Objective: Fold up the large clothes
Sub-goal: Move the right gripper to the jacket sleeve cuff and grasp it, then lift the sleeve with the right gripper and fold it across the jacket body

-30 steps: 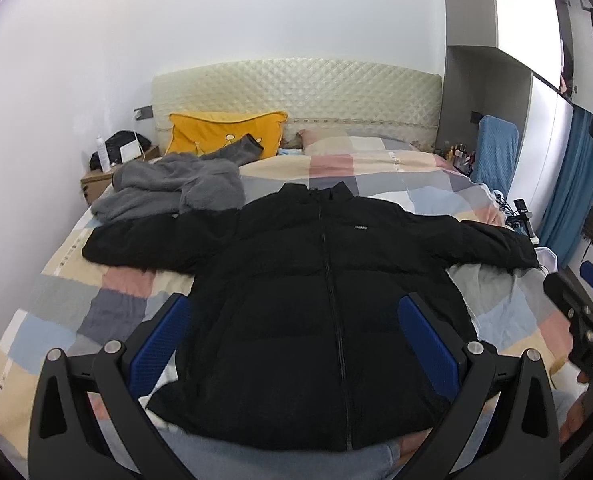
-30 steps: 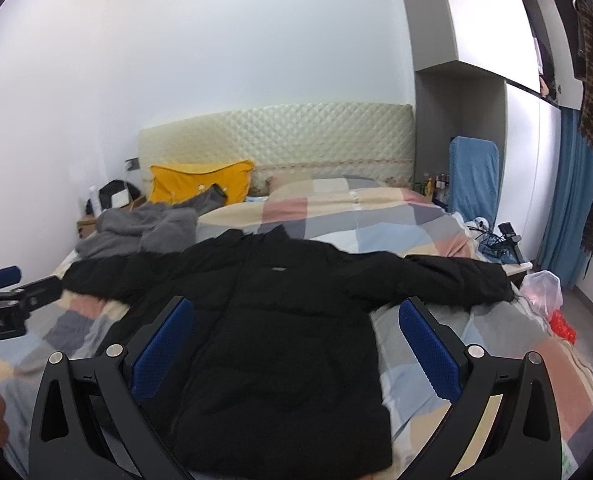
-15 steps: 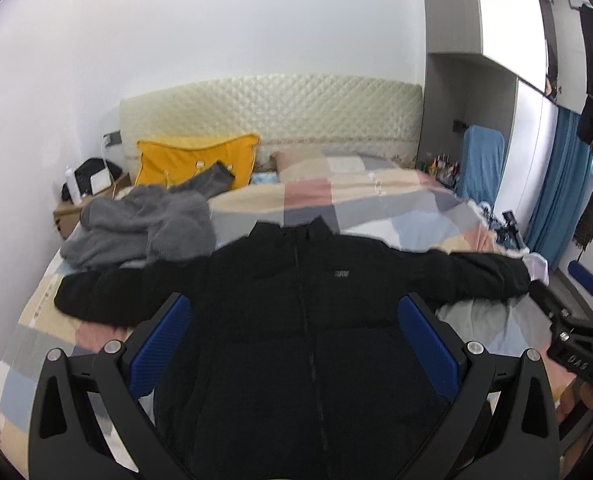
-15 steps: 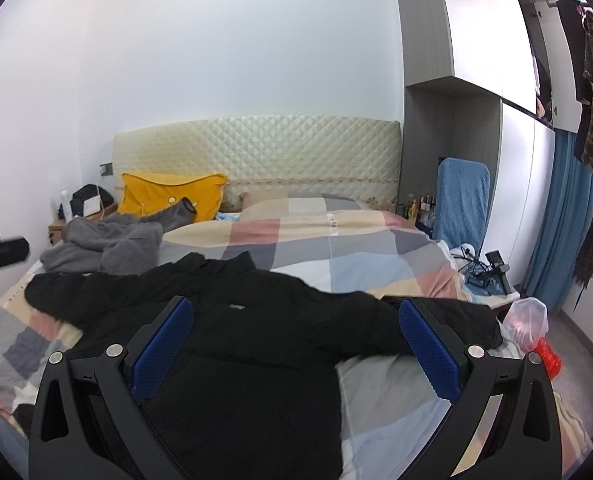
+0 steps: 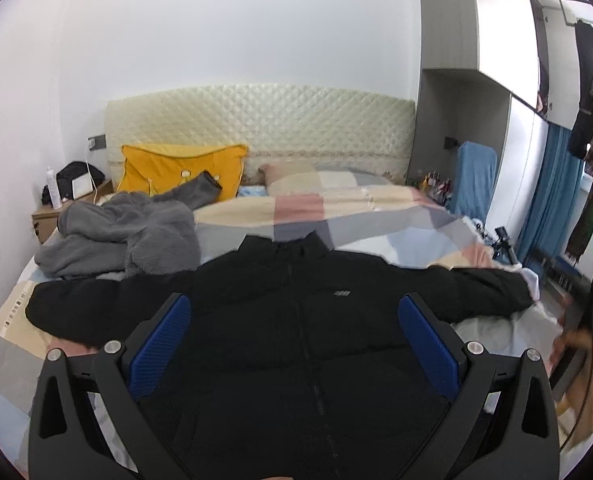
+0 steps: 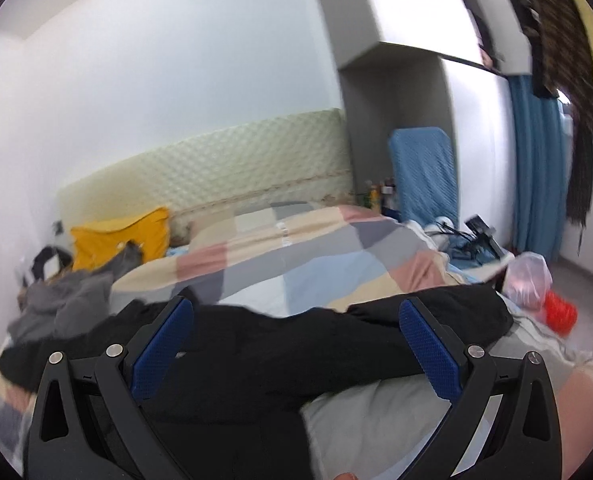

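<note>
- One black puffer jacket [image 5: 296, 320], quilted and matte, lies front-up on the bed [image 5: 336, 216] with its zip closed, collar toward the headboard [image 5: 256, 120] at 12 o'clock, and two sleeves spread toward 9 and 3 o'clock.
- The bed's cover is a soft patchwork of pink, beige, grey and blue squares; the headboard is cream with diamond tufting.
- One grey fleece garment [image 5: 124, 236] sits crumpled at 10 o'clock, just beside one yellow pillow [image 5: 176, 172].
- The left tongs [image 5: 296, 344] hang above the jacket, ribbed blue pads apart, gripping nothing.
- The right tongs [image 6: 296, 344] are also spread and empty, over the jacket's sleeve [image 6: 416, 332] in a blurred view.
</note>
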`<state>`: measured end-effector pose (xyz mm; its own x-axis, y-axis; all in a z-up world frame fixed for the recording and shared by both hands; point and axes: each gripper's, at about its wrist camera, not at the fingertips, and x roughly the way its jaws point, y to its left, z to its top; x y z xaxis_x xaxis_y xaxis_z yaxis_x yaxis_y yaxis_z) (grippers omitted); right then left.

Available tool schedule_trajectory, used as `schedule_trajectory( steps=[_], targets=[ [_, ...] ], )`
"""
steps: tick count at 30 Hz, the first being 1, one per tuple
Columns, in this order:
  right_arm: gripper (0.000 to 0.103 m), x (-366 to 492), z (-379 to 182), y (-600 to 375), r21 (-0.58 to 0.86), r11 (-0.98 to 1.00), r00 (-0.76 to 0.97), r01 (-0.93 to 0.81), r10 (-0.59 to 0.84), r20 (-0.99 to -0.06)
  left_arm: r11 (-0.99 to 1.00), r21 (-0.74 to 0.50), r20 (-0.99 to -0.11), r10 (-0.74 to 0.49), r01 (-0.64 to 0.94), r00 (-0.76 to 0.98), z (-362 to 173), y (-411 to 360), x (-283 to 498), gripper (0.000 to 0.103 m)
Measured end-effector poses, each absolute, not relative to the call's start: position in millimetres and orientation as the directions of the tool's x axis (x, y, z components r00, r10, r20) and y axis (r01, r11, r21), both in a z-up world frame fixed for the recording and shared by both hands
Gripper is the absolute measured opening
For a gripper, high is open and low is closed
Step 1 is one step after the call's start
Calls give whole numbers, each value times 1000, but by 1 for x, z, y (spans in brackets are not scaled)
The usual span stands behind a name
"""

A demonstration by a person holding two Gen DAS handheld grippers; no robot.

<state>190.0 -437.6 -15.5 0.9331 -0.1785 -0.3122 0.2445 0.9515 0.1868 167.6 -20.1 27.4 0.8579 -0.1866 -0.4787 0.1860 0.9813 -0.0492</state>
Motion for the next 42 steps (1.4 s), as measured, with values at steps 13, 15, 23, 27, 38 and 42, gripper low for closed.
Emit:
schedule_trajectory(
  steps=[13,15,23,27,38,42],
  targets=[
    [63,224,-106,-546,348,831,848,433,-246,-469,994,-64,-562,-110,89,820,-63,39,198,103],
    [57,219,-127,-571,418,762,825,494,-258,-504,994,-80,-580,-107,74,808,-77,45,199,103],
    [49,193,-197,-635,498,583,738,642,-291,-609,988,-145,-658,-130,44,742,-131,57,193,103],
    [49,195,-204,-655,599,537,788,594,-242,-566,986,-161,-651,-129,29,748,-138,57,197,102],
    [49,227,-236,-666,626,511,795,589,-228,-562,991,-131,-661,-111,31,742,-155,34,202,97],
    [49,238,-240,-674,672,486,824,559,-233,-517,996,-90,-594,-58,5,802,-146,27,198,97]
  ],
)
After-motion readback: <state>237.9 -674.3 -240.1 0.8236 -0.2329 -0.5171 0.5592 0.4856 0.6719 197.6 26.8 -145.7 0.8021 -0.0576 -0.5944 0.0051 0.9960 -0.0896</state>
